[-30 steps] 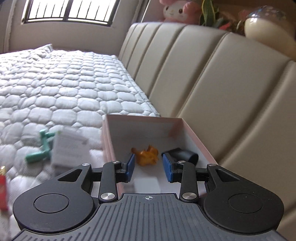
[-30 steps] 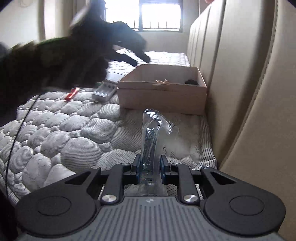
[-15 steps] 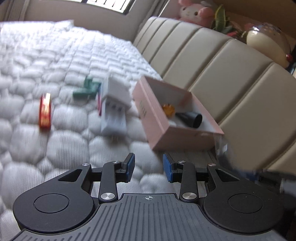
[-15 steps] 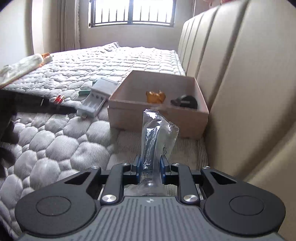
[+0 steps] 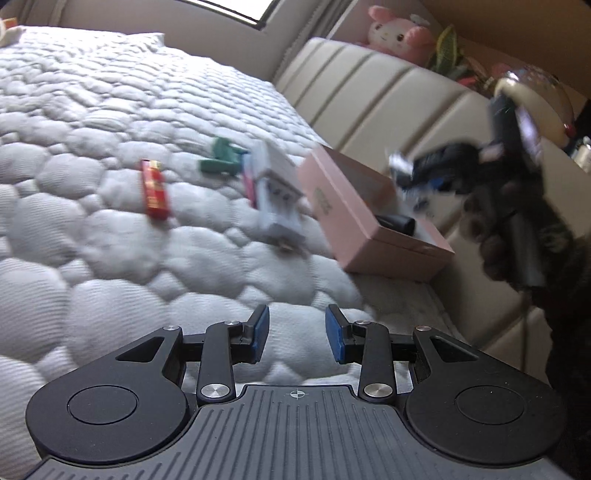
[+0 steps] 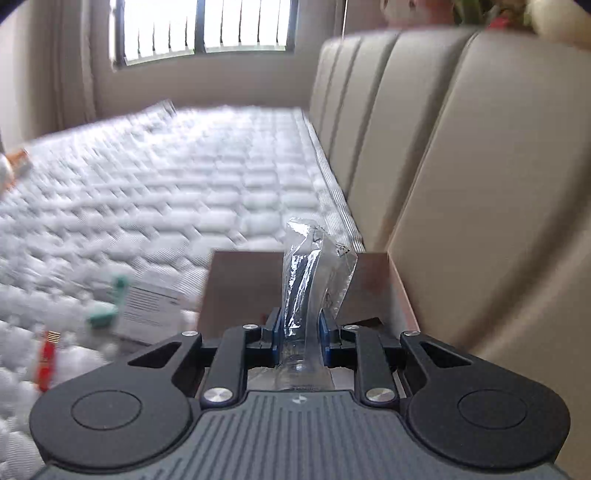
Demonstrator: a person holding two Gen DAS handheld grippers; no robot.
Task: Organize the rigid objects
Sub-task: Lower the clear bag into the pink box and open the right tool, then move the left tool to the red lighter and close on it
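Note:
My right gripper (image 6: 298, 334) is shut on a clear plastic packet (image 6: 314, 280) with a dark item inside, held over the open pink box (image 6: 240, 284). The left wrist view shows that same gripper (image 5: 417, 177), blurred, above the pink box (image 5: 354, 225), which holds a black object (image 5: 397, 223). My left gripper (image 5: 297, 334) is open and holds nothing, low over the quilted mattress (image 5: 110, 229). On the mattress left of the box lie a white charger-like block (image 5: 275, 192), a green toy (image 5: 221, 158) and a red lighter (image 5: 155, 188).
A padded beige headboard (image 6: 461, 166) runs along the right side, right behind the box. On the ledge above it sit a pink plush (image 5: 399, 31) and a round lamp (image 5: 535, 96). A person's hand (image 5: 517, 236) grips the right tool.
My left gripper has pulled back from over the box to above the bare mattress. My right gripper has carried the packet forward and up until it hangs over the box.

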